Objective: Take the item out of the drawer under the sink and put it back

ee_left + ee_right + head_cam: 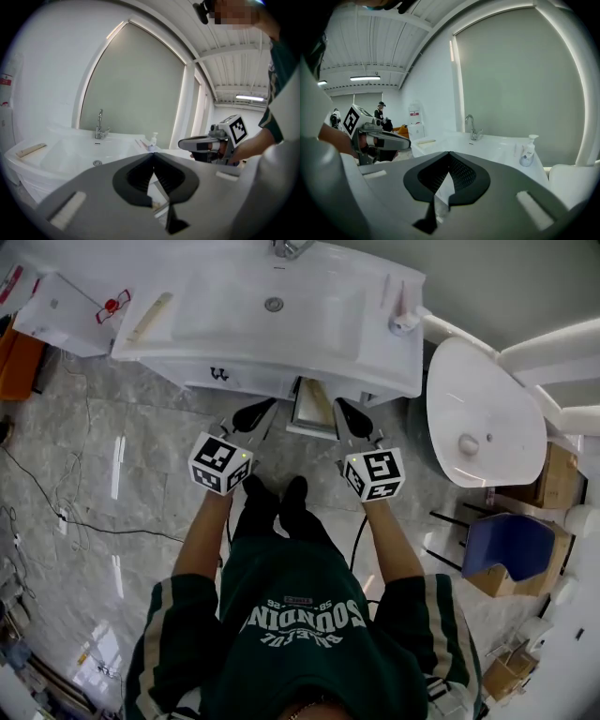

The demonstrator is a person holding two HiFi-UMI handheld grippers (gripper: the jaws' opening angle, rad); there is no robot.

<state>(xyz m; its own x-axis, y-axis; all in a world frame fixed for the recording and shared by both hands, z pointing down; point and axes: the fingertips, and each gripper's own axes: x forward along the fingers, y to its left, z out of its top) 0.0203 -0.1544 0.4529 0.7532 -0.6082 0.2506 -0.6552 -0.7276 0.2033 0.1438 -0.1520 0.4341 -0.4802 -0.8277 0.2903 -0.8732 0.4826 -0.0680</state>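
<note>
As I face the white sink (234, 320), my left gripper (255, 412) clenched empty, my right gripper (351, 414) clenched empty, drawer (314, 409) beneath jutting out between them.

There is one sink (187, 296) at the far side, with one faucet (291, 247), one drain (274, 305) and one soap bottle (405, 320) at its right end. One drawer (314, 407) stands open below it. One toilet (483, 413) is on the right, and at least two cardboard boxes (560, 476) are near it. There are two grippers, the left gripper (253, 414) and the right gripper (352, 416), with two marker cubes (220, 463). Two shoes (259, 495) show near.
</note>
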